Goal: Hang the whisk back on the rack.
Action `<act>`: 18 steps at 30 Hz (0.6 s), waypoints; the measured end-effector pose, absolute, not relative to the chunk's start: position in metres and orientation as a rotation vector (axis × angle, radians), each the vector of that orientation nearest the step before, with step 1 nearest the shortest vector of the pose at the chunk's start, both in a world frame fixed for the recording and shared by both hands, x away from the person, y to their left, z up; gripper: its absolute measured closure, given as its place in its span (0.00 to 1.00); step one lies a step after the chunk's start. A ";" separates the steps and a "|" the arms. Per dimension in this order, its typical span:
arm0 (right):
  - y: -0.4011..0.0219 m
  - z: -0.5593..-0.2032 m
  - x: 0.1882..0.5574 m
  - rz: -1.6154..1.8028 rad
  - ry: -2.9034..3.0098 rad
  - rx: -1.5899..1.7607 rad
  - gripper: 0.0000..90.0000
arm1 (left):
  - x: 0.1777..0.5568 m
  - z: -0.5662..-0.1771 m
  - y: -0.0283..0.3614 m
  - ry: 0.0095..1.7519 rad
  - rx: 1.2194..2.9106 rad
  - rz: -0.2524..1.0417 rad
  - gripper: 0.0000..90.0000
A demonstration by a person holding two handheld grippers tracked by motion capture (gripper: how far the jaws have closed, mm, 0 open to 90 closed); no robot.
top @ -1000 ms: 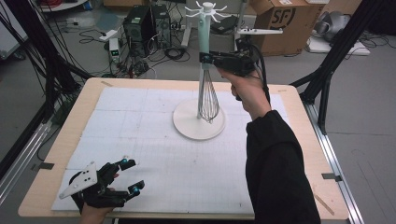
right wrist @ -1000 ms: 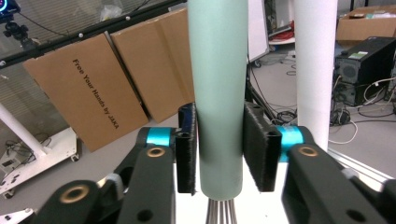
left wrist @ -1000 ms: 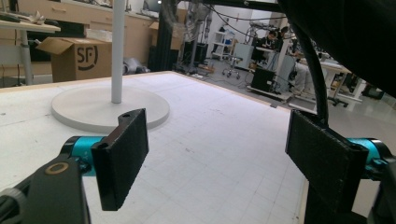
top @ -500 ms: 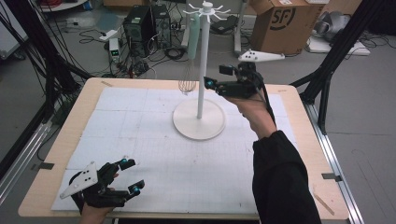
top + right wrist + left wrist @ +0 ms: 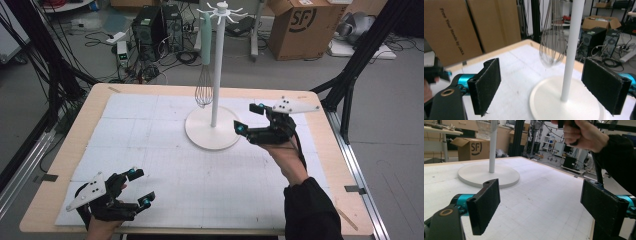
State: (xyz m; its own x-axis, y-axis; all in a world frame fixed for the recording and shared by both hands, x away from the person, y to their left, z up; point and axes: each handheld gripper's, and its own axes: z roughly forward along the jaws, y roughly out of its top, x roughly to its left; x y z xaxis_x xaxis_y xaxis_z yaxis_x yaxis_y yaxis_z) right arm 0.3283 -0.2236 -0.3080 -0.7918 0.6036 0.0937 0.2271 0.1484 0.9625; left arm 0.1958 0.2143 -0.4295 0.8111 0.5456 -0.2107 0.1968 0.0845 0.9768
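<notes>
A wire whisk point(image 5: 203, 90) with a pale green handle hangs from a hook of the white stand point(image 5: 216, 75), clear of the round base point(image 5: 200, 137). My right gripper point(image 5: 248, 117) hovers just right of the base, open. Its jaws have just been opening and nothing is between them. In the right gripper view the whisk point(image 5: 551, 47) and the pole point(image 5: 571, 50) show beyond the parted pads point(image 5: 487, 85). My left gripper point(image 5: 141, 187) rests at the table's near left corner, open. Its jaws have just been opening a little further around nothing. The left gripper view looks toward the base point(image 5: 489, 175).
A white gridded mat point(image 5: 150, 150) covers the wooden table point(image 5: 330, 165). Behind the table the floor holds computer cases point(image 5: 155, 25), cables and a cardboard box point(image 5: 300, 25). Black frame legs point(image 5: 350, 80) stand at the right.
A second ago my right gripper held the whisk at the stand. The whisk now hangs free from a hook, and the gripper has let go and dropped down to the right. The left gripper stayed put.
</notes>
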 end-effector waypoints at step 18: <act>-0.236 -0.366 0.285 1.681 2.172 0.817 0.17 | 0.198 -0.433 0.210 0.642 1.502 0.290 0.18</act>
State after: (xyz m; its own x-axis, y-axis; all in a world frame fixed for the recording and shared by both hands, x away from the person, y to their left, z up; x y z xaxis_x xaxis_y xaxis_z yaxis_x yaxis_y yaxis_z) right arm 0.2845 -0.2356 -0.3657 -0.8027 0.5838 0.1217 0.2643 0.1653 0.9502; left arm 0.1980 0.2104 -0.4330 0.8036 0.5556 -0.2135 0.2071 0.0753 0.9754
